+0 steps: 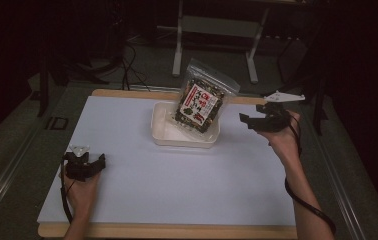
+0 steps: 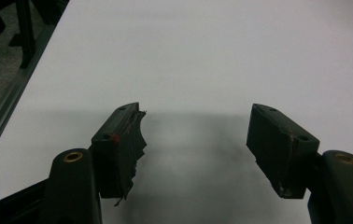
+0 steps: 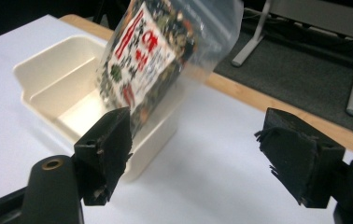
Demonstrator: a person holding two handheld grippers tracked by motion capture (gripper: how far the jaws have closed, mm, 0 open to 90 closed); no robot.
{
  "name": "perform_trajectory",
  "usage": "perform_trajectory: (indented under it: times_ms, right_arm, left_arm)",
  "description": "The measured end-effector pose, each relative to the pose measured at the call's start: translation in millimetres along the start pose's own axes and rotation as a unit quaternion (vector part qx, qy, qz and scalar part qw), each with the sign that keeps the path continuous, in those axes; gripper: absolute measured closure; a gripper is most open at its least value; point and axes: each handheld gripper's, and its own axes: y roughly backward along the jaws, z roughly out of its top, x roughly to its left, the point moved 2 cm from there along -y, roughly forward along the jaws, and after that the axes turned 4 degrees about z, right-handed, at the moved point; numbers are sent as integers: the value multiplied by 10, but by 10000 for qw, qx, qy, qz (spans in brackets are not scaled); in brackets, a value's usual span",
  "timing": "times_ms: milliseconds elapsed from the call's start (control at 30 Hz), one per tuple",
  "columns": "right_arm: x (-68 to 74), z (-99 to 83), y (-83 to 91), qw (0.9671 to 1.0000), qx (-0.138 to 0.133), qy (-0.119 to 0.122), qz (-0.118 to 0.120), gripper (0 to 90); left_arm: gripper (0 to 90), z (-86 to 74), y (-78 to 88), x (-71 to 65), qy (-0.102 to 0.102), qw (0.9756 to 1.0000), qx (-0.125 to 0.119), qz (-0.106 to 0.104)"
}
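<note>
**Snack bag propped in tray, right claw spread beside it**

High view: The snack bag (image 1: 201,97) stands tilted in the cream tray (image 1: 163,131), its lower end inside the tray and its clear sealed top leaning toward 1 o'clock, above the far rim. The tray sits on the white counter (image 1: 177,175) toward the far edge, slightly right of centre. The right claw (image 1: 247,120) lies at 3 o'clock from the bag, near the tray's right end but apart from it, tips pointing toward the bag. Its jaws are spread and nothing is between them. The left claw (image 1: 93,162) rests near the front left of the counter, at 8 o'clock from the tray and well apart from it.

Left gripper view: The left claw (image 2: 195,135) has its jaws spread wide over bare white counter (image 2: 202,56). No object is between them.

Right gripper view: The right claw (image 3: 195,149) has its jaws fully spread and empty. The snack bag (image 3: 144,58), slightly blurred, appears at 11 o'clock from the claw, beyond the left jaw, leaning over the tray (image 3: 55,77). The bag is clear of both pads. The gap between the jaws shows bare counter (image 3: 212,154).
</note>
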Motion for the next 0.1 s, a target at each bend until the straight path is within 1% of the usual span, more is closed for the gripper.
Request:
perform_trajectory:
  times_ms: [100]
  right_arm:
    - [-14, -136, 42, 10000, 47, -49, -40, 247]
  left_arm:
    - [341, 1, -13, -10, -25, 10000, 55, 21]
